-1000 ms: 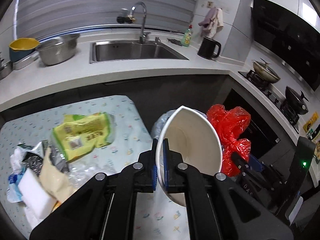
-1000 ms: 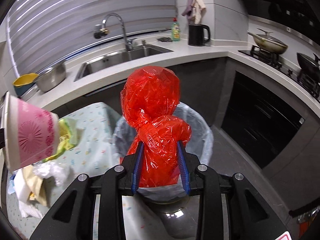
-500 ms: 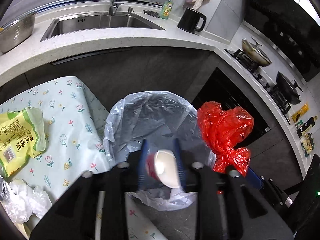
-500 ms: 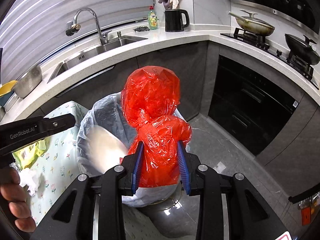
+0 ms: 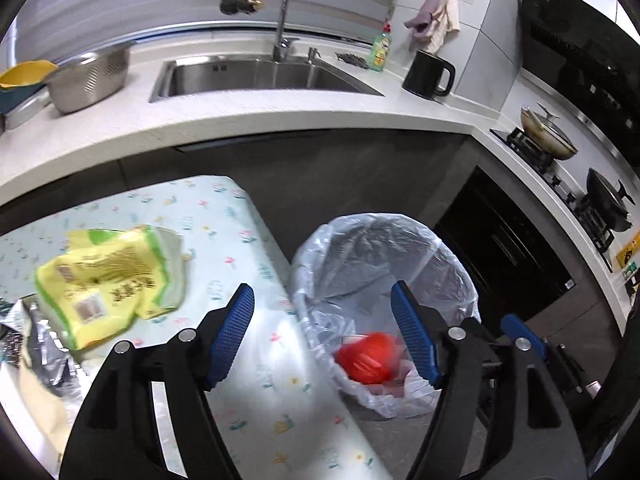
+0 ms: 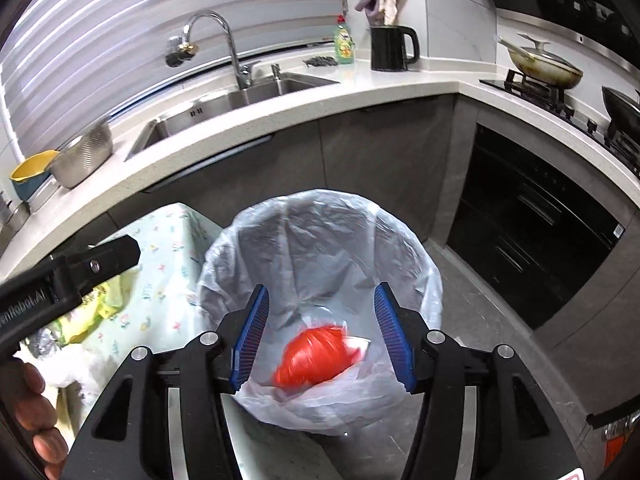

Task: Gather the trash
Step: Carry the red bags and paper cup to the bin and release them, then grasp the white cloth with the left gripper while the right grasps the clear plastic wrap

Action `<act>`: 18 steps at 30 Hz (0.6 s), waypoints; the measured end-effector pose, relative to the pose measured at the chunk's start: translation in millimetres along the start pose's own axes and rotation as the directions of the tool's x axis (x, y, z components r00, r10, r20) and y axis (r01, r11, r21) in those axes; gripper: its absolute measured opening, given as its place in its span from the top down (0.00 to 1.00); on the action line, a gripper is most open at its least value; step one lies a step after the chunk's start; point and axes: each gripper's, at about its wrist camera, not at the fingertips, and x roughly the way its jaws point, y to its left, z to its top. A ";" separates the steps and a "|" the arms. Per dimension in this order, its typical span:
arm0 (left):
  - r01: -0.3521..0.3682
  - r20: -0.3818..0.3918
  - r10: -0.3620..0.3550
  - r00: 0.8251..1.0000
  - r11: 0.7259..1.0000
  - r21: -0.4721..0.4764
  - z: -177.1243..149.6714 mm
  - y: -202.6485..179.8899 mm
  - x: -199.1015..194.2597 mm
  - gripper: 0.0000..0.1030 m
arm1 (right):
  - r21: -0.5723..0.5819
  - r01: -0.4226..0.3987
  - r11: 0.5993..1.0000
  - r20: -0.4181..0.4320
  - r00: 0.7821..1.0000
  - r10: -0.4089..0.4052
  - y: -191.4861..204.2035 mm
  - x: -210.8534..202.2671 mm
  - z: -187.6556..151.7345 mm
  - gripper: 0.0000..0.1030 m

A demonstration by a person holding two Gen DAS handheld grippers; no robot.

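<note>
A bin lined with a clear bag (image 5: 384, 248) (image 6: 320, 232) stands beside the floral-cloth table (image 5: 224, 216) (image 6: 168, 248). A red plastic bag (image 5: 366, 358) (image 6: 316, 356), blurred, is inside the bin. My left gripper (image 5: 324, 332) is open and empty over the table edge and bin rim. My right gripper (image 6: 320, 338) is open and empty above the bin. A yellow wrapper (image 5: 108, 272) lies on the table with foil and white trash (image 5: 36, 336) at the left. The left gripper body (image 6: 64, 280) shows in the right wrist view.
A counter (image 5: 240, 116) with sink (image 5: 260, 76), metal colander (image 5: 88, 76), yellow bowl (image 5: 24, 76), soap bottle (image 5: 378, 50) and black kettle (image 5: 428, 76) runs behind. A stove with pans (image 5: 548, 140) and a dark oven (image 6: 532, 216) stand at the right.
The left gripper let the white bowl fall into the bin and opened wide. The right gripper opened and dropped the red bag into the bin.
</note>
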 end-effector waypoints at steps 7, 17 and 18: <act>-0.074 0.047 0.074 0.996 0.997 -0.012 -9.8 18.9 -39.9 0.31 | -0.028 -0.038 0.999 0.037 0.999 0.039 24.5 -36.0 2.8 0.44; -0.184 0.059 0.192 0.980 0.976 -0.118 -43.4 80.0 -112.5 0.25 | -0.116 -0.115 0.987 0.034 0.992 0.120 82.9 -83.1 -19.9 0.43; -0.200 0.058 0.208 0.976 0.972 -0.127 -47.8 87.2 -117.7 0.25 | -0.127 -0.125 0.984 0.030 0.991 0.130 90.2 -86.7 -24.0 0.42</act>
